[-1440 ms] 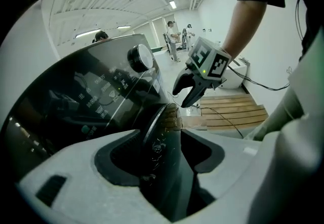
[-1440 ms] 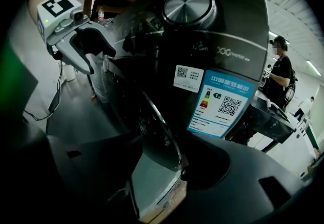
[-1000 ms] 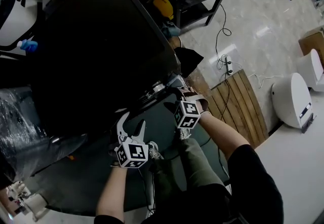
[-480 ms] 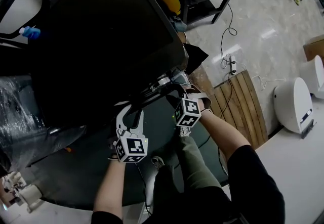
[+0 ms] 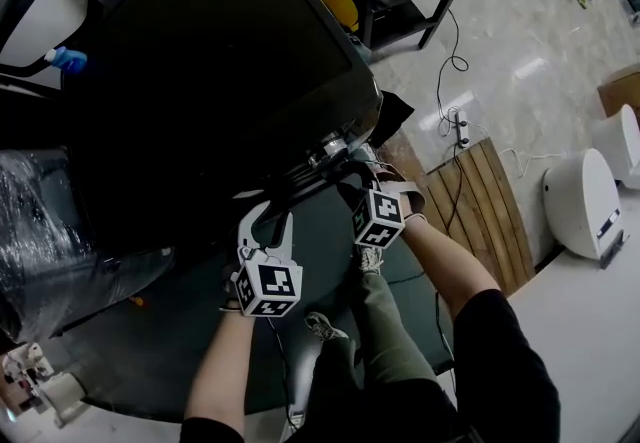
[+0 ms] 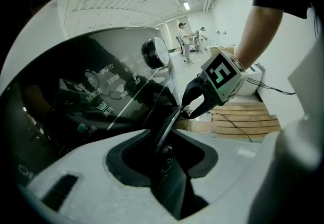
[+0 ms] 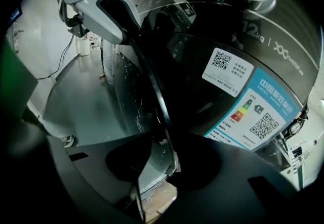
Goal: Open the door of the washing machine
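Thin, glossy, dark curved door rim [image 7: 153,89]

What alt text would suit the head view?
Seen from above, a person's left tool and right tool grip the near edge of a dark washing machine door, their jaws having just closed onto it. A slatted wooden board lies beside them.

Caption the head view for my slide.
Left gripper and right gripper, fingers just closing, pinch the washing machine door at its front edge.

The left tongs [image 6: 165,156], just closing, clamp the door edge [image 6: 171,119].
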The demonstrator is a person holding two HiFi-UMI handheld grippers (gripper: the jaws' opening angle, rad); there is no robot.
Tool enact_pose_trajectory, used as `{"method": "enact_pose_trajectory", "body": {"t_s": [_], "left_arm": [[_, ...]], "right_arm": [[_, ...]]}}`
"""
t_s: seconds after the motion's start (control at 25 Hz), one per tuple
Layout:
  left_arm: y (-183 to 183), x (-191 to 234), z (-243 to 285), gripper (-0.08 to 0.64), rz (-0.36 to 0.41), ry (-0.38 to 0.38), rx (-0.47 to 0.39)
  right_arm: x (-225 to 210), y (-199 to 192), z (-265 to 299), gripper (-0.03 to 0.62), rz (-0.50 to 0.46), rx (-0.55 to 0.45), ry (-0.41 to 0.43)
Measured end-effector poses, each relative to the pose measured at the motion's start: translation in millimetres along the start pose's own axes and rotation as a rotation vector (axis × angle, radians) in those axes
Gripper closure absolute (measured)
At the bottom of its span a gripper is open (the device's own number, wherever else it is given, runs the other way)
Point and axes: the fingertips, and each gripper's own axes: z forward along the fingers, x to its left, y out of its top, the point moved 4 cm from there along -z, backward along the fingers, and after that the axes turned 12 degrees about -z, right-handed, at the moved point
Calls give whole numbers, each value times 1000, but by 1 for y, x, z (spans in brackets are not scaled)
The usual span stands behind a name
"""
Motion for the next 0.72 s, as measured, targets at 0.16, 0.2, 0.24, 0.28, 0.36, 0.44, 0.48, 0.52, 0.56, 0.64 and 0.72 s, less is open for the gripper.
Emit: {"method": "enact_pose_trajectory", "body": {"t_s": [0.16, 0.2, 0.24, 0.28, 0.36, 0.44, 0.48, 0.52, 0.56, 0.64, 0.72], "left_arm": [[-1, -3, -1, 431, -28, -8, 0], [-3, -8, -4, 430, -25, -29, 4], [-7, -15, -9, 430, -11, -60, 6], [-12, -26, -16, 427, 12, -92, 2], [-27, -48, -35, 413, 64, -124, -33], [-42, -66, -51, 400, 105, -128, -45], [-49, -73, -57, 396, 122, -135, -35], [-55, -79, -63, 393, 139, -147, -23], [-60, -84, -67, 390, 154, -161, -11], [-70, -92, -78, 388, 180, -187, 9], [-80, -99, -89, 385, 204, -201, 24]], "right_arm": [[5, -3, -3, 446, 17, 23, -16], [13, -6, -7, 452, 12, 22, 3], [25, -10, -13, 459, -1, 14, 29], [41, -14, -23, 468, -19, 2, 55], [80, -18, -45, 489, -49, -16, 96], [118, -17, -58, 492, -36, -21, 121], [134, -16, -62, 492, -20, -21, 127], [148, -15, -66, 494, -6, -19, 130], [160, -13, -70, 497, 7, -16, 134], [182, -9, -77, 500, 36, -4, 142], [204, -4, -83, 502, 74, 8, 142]]}}
